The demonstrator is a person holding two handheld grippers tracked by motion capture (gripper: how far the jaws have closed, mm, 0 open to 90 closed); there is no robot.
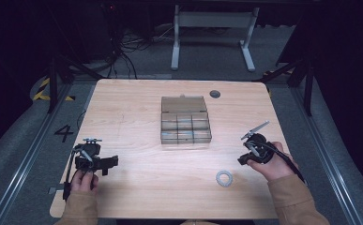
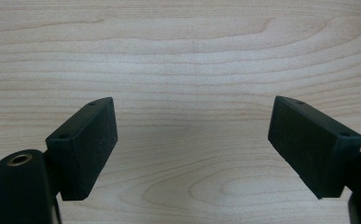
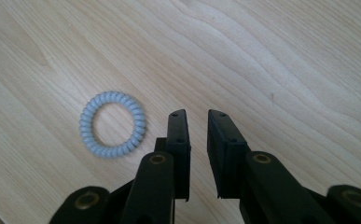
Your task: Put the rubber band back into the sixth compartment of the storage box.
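Note:
A pale blue spiral hair tie lies flat on the wooden table, near its front right. In the right gripper view the hair tie rests just left of my right gripper, apart from it. That gripper's jaws stand a narrow gap apart with nothing between them. In the high view my right gripper sits right of the hair tie. My left gripper rests at the front left, its jaws wide open over bare wood.
A clear grey compartment box with its lid folded back stands at the table's middle. A round dark grommet sits near the far edge. Dark floor, cables and a white desk frame lie beyond.

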